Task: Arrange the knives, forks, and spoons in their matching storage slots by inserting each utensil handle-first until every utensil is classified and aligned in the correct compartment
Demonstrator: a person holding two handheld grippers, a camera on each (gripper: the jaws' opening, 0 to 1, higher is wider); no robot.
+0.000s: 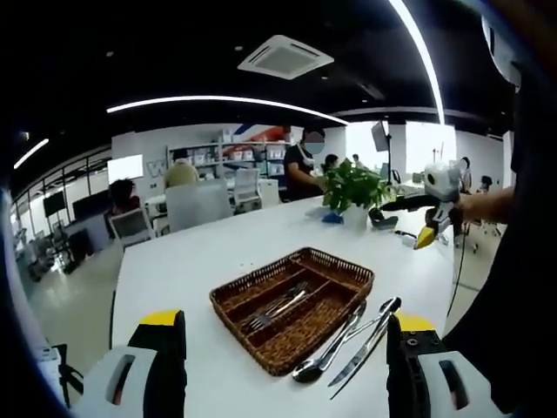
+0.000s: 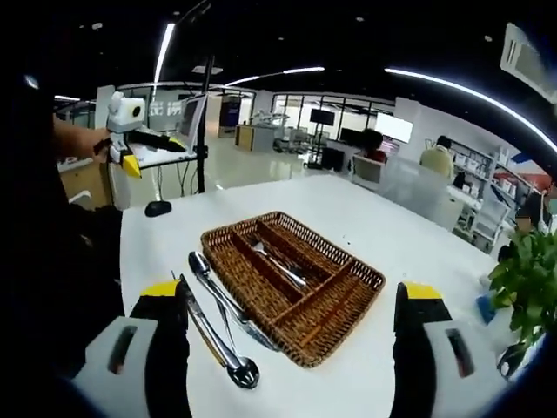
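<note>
Jaws: L gripper (image 1: 283, 370) & R gripper (image 2: 291, 348) both wide open, nothing held | wicker tray (image 1: 348, 268) centre table, forks (image 1: 277, 306) in mid slot | spoon (image 2: 228, 355) + knife (image 2: 228, 305) loose beside tray, long axes along its side | judged nearer L gripper, ahead-right of its jaws.

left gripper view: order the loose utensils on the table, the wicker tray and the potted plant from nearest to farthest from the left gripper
1. Loose utensils, lying on the table by the left gripper's right jaw, beside the tray.
2. Wicker tray, just beyond, centre of the table, with forks inside.
3. Potted plant, far end of the table, to the right.
</note>
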